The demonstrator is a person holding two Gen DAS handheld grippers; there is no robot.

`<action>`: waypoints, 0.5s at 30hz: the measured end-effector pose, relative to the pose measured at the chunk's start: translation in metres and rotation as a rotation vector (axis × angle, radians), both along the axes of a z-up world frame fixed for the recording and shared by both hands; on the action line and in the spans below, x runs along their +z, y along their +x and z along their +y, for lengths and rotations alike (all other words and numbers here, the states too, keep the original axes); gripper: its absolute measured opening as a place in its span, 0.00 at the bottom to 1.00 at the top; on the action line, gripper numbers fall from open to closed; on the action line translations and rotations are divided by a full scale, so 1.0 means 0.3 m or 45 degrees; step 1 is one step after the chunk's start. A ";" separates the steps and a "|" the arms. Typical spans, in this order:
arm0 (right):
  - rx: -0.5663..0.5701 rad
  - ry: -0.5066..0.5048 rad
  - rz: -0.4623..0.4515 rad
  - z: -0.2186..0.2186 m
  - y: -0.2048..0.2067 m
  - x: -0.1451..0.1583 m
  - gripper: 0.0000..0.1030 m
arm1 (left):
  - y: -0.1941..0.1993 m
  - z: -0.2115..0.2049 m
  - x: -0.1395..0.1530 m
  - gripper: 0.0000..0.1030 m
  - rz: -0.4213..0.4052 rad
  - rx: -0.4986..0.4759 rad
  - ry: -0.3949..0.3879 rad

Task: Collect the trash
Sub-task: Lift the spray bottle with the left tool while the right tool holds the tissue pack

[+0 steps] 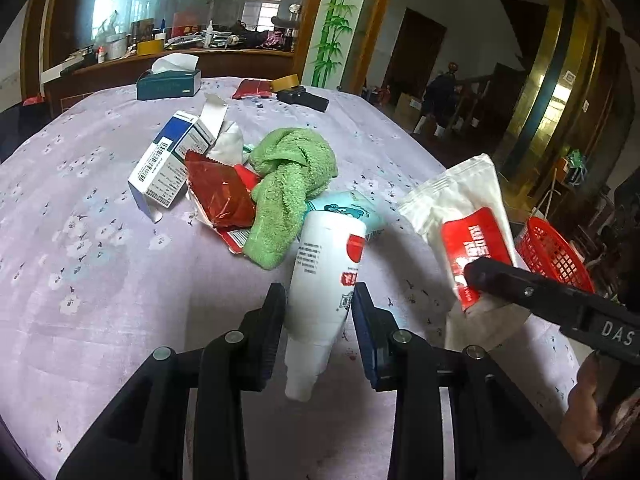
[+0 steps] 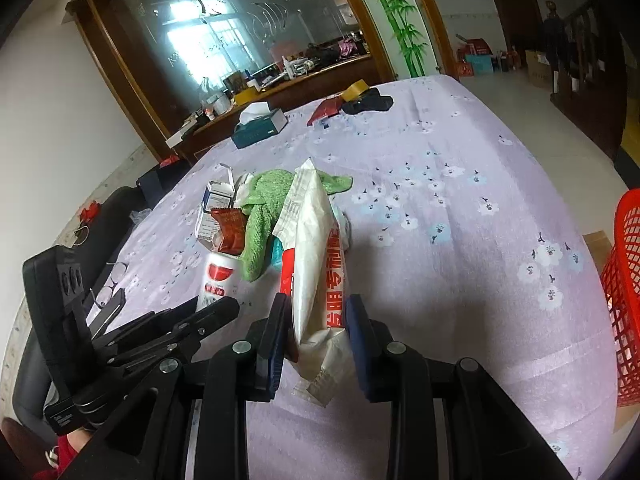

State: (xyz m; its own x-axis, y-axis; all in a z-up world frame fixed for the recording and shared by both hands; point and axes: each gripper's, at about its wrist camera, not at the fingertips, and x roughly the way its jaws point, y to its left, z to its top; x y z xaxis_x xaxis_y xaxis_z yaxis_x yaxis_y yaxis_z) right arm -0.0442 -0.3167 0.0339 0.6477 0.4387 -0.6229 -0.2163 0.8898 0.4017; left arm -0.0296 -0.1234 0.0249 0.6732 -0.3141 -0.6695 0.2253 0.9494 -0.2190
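left gripper (image 1: pixel 319 320) clamped on white tube (image 1: pixel 324 280), right gripper (image 2: pixel 316 332) on white pouch (image 2: pixel 316 264); i lift both clear, then swing to red basket (image 2: pixel 628 292) off table's (image 2: pixel 460 280) right edge

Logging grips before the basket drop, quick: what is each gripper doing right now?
Left gripper: closed on the white tube.
Right gripper: closed on the white and red packet.

Left gripper (image 1: pixel 319 300), right gripper (image 2: pixel 316 316) apparently clamped
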 end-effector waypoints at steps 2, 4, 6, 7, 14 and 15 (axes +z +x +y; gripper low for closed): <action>-0.001 0.006 0.012 0.001 0.007 -0.009 0.30 | 0.003 0.005 -0.003 0.30 0.007 -0.002 -0.014; -0.005 0.005 0.021 0.004 0.009 -0.018 0.30 | 0.006 0.010 -0.003 0.30 0.005 0.007 -0.022; -0.008 0.000 0.020 0.007 0.013 -0.026 0.30 | 0.006 0.010 -0.005 0.30 0.006 0.003 -0.032; -0.010 0.000 0.020 0.008 0.015 -0.029 0.30 | 0.006 0.011 -0.006 0.30 0.007 0.003 -0.034; -0.006 0.003 0.014 0.015 0.017 -0.042 0.30 | 0.011 0.024 -0.010 0.30 0.015 -0.002 -0.076; -0.005 0.006 0.015 0.015 0.017 -0.044 0.30 | 0.010 0.026 -0.011 0.30 0.015 -0.005 -0.081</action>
State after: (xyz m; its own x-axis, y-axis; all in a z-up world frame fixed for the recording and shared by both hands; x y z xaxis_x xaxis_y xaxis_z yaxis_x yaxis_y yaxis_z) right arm -0.0391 -0.3123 0.0208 0.6421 0.4390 -0.6285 -0.2078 0.8888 0.4085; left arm -0.0267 -0.1156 0.0217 0.6640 -0.3585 -0.6562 0.2256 0.9327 -0.2812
